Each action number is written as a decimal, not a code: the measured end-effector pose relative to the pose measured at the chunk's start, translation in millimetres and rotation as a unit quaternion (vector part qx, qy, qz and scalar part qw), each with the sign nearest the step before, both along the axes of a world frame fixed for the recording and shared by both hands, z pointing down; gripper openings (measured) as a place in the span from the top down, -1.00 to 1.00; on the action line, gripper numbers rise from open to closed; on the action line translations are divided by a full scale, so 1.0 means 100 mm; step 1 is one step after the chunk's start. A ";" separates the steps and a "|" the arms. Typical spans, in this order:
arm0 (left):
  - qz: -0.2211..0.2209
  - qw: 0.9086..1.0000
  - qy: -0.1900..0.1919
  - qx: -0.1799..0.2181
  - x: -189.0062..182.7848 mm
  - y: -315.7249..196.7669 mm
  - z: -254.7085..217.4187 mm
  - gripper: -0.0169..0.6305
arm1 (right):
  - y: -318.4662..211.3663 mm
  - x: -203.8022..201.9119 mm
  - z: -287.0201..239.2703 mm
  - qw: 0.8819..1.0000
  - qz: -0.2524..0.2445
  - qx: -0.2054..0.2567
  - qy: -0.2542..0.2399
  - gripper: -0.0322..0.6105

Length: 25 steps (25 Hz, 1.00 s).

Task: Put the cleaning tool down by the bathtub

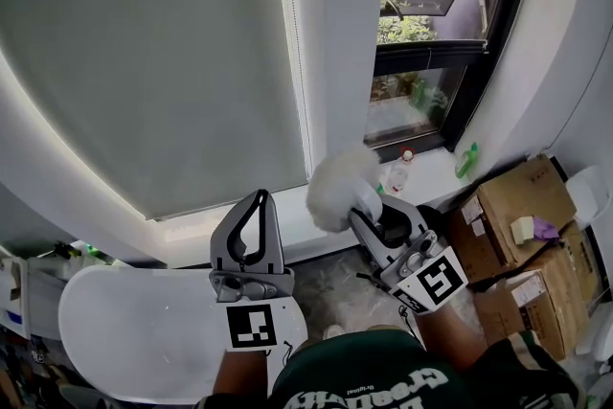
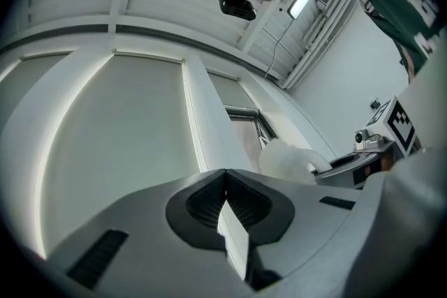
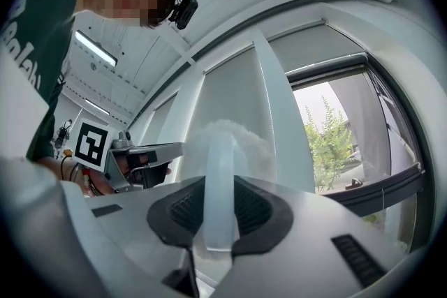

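Note:
The cleaning tool has a fluffy white head [image 1: 340, 187] on a pale translucent handle [image 3: 218, 178]. My right gripper [image 1: 372, 209] is shut on that handle and holds the tool tilted up toward the window wall, above the floor. In the right gripper view the fluffy head [image 3: 227, 143] stands just past the pads. My left gripper [image 1: 257, 198] points upward beside it, shut with nothing in it; its jaws meet at the tip [image 2: 225, 178]. The white bathtub [image 1: 124, 330] lies below the left gripper at the lower left.
Cardboard boxes [image 1: 522, 206] are stacked at the right by the wall. A clear bottle [image 1: 397, 172] and a green bottle [image 1: 466, 160] stand on the window sill. A drawn roller blind [image 1: 144, 62] covers the curved window. A cluttered shelf [image 1: 19, 292] is at the far left.

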<state>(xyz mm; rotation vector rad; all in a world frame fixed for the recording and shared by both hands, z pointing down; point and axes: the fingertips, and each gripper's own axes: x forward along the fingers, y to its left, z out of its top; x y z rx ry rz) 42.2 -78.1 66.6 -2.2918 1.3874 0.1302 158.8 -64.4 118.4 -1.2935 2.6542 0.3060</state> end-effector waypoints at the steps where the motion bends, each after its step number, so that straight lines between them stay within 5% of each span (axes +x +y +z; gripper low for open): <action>1: 0.000 1.000 0.001 -0.002 -0.02 -0.01 0.01 0.92 | -0.01 -0.02 0.00 1.000 -0.001 -0.001 0.000 0.61; 11: -0.015 1.000 0.010 -0.018 -0.12 -0.06 0.12 0.92 | -0.07 -0.09 0.13 1.000 -0.011 -0.016 0.023 0.61; 25: -0.080 0.996 -0.002 -0.035 0.04 -0.37 0.17 0.92 | -0.52 -0.09 0.13 0.995 -0.095 -0.015 0.018 0.61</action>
